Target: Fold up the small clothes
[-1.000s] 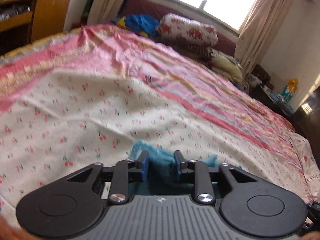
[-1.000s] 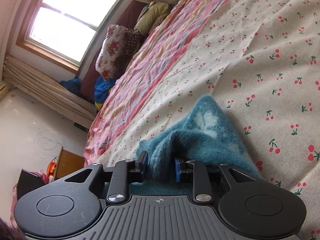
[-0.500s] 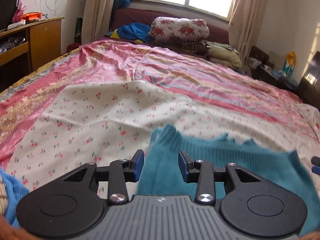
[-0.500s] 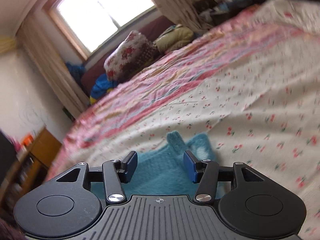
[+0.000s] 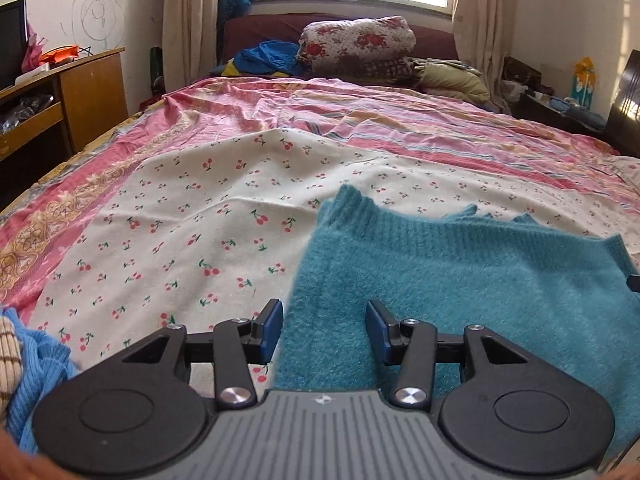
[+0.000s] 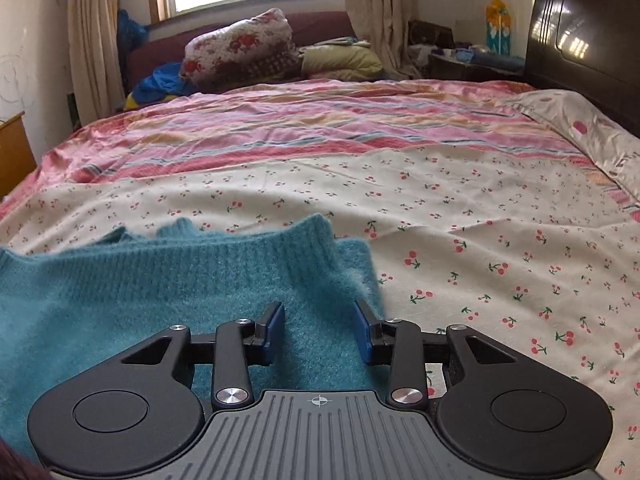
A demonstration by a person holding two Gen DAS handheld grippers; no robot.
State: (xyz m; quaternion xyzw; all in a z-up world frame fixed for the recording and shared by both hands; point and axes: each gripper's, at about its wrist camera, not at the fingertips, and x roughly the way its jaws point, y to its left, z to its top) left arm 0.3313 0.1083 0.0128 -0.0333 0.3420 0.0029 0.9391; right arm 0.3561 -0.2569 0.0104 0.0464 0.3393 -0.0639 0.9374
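Teal sweater [image 5: 460, 280] flat on cherry-print sheet [image 5: 180, 220] near bed's front edge, L gripper [image 5: 325, 330] & R gripper [image 6: 320, 330] both w/ fingers apart over it, holding nothing

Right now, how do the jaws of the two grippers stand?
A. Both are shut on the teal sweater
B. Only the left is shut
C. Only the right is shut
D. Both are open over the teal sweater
D: the left gripper and the right gripper both show a wide gap between the jaws, with the teal sweater lying flat beneath on the cherry-print sheet.

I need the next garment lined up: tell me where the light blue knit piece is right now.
The light blue knit piece is bunched at the lower left edge of the left wrist view, on the cherry-print sheet, left of the open left tongs and apart from the teal sweater.
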